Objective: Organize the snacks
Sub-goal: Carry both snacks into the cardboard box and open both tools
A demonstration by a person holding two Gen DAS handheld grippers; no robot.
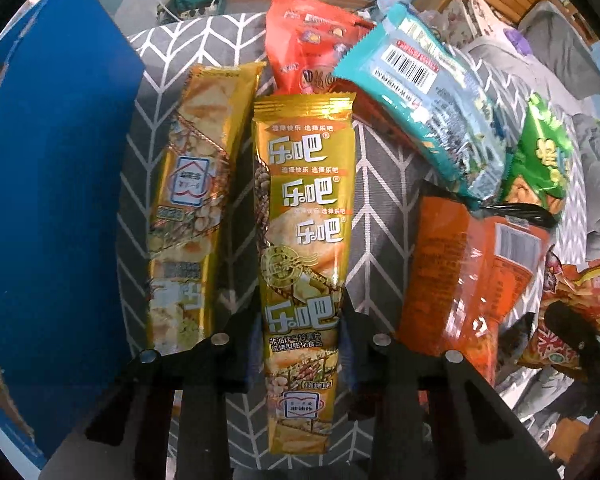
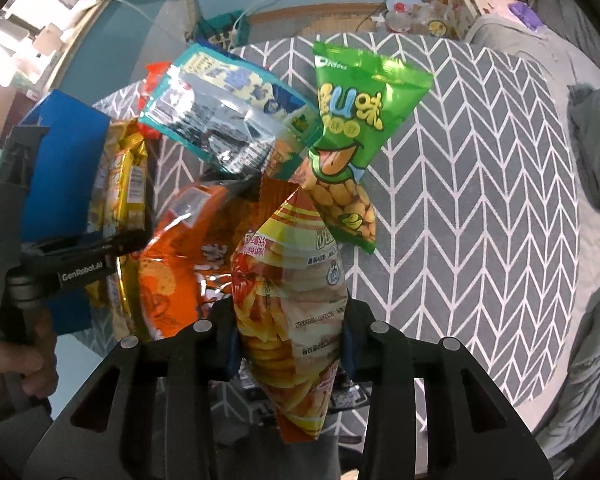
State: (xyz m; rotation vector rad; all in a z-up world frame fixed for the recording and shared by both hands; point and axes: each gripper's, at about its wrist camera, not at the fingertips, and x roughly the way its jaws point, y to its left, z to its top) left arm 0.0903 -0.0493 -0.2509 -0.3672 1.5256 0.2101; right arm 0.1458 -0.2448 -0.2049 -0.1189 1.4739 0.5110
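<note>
Grey cloth with a white chevron pattern (image 2: 460,168) is spread over the round table, and a blue box (image 1: 56,184) is seen standing at the 9 o'clock edge of the left wrist view. Cables and clutter are visible behind the table at 12 o'clock.

A long gold chip packet (image 1: 302,240) is clamped low down between the pads of the left gripper (image 1: 302,334), its length running toward 12 o'clock. Just beside it, at 10 o'clock, a second gold packet (image 1: 192,208) is laid on the cloth next to the box. At 12 o'clock a red bag (image 1: 304,40) is partly covered by a teal bag (image 1: 424,96), which is turned barcode side up. At 3 o'clock an orange bag (image 1: 460,280) is lying, with a green peanut bag (image 1: 540,160) beyond it at 2 o'clock.

In the right wrist view a yellow-and-red crisp bag (image 2: 292,300) is gripped between the closed pads of the right gripper (image 2: 290,336) and is held above the orange bag. The green peanut bag is seen at 12 o'clock, the teal bag at 11 o'clock. At 9 o'clock a hand (image 2: 8,360) is seen on the left gripper's handle.
</note>
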